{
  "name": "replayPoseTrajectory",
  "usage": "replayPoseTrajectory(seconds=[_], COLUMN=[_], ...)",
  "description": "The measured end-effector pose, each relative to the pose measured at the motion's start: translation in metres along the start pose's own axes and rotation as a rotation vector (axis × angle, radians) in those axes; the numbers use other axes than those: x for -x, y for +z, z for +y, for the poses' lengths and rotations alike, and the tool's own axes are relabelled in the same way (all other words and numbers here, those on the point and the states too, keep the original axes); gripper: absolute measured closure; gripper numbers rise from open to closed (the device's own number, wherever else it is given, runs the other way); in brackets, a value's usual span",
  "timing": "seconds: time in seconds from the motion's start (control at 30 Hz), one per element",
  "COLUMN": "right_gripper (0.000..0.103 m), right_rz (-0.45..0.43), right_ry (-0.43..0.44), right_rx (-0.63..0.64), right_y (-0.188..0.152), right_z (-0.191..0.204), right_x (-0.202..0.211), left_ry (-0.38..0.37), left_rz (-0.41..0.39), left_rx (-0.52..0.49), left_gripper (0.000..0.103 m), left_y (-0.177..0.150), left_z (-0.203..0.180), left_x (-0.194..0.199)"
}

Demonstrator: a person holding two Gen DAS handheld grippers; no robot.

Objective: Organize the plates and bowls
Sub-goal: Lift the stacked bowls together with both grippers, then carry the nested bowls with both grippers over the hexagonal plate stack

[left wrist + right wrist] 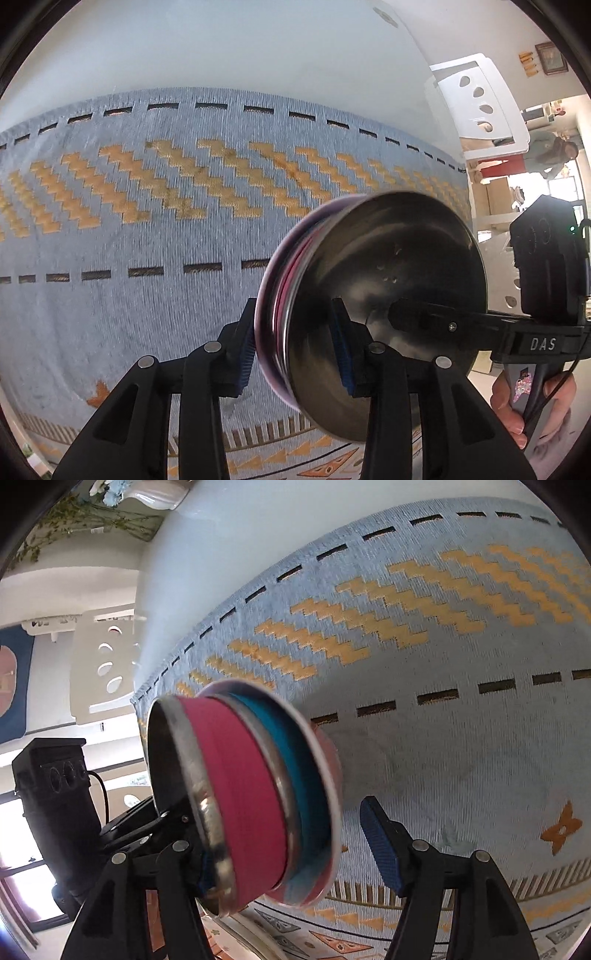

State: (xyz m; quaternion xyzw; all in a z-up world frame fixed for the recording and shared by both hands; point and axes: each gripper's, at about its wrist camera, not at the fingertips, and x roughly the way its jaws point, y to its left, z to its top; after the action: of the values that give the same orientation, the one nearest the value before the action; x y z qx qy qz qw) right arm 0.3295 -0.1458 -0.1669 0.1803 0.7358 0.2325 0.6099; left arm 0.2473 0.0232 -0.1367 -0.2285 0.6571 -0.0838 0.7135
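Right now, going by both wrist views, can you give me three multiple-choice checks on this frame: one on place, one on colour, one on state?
1. Where is the pink bowl relative to the blue bowl?
A. Beside it, apart on the cloth
B. Nested inside it
C. Upside down beneath it

2. What colour are the zigzags woven into the cloth?
A. Green
B. Black
C. Orange

3. How does the stack of bowls sit?
A. Tipped on its side
B. Upright and flat on the cloth
C. Upside down

Answers:
1. B. In the right wrist view the pink wall runs into the blue bowl's rim.
2. C. Orange stepped bands cross the blue-grey weave in both views.
3. A. The steel inside of the stack opens sideways, not upward, in the left wrist view.
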Motion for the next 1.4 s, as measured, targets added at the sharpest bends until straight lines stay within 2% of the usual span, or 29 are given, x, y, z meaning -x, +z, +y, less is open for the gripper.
replayPoseTrajectory(seconds=[0.17, 0.23, 0.7, 1.03, 1.4], right_gripper=[0.037, 0.041, 0.044, 0.044, 0.044], right_rz=[0.003, 0.009, 0.006, 0.000, -0.014], right_ry=[0.059, 0.077, -0.047, -0.071, -0.049], right_rx=[-0.022, -0.015, 0.083, 0.090, 0.089], right_y=[0.005, 0.004, 0.004, 0.003, -0.008], right_z=[-0.006, -0.003, 0.023, 0.031, 0.035], right_x=[0.000, -0.003, -0.013, -0.012, -0.001], left_ry=[-0.046, -0.049, 0.027, 0.041, 0.036], left_rz=[-0.005, -0.001, 0.004, -0.020, -0.023], left_rx=[0.016, 0.010, -0.100, -0.121, -0.130], left_gripper=[0.066, 0.066, 0.066, 0.066, 0.065], left_y=[0.006, 0.007, 0.009, 0.010, 0.001], left_z=[0.005, 0.005, -0.016, -0.023, -0.020], left_x=[-0.004, -0.005, -0.006, 0.004, 0.013])
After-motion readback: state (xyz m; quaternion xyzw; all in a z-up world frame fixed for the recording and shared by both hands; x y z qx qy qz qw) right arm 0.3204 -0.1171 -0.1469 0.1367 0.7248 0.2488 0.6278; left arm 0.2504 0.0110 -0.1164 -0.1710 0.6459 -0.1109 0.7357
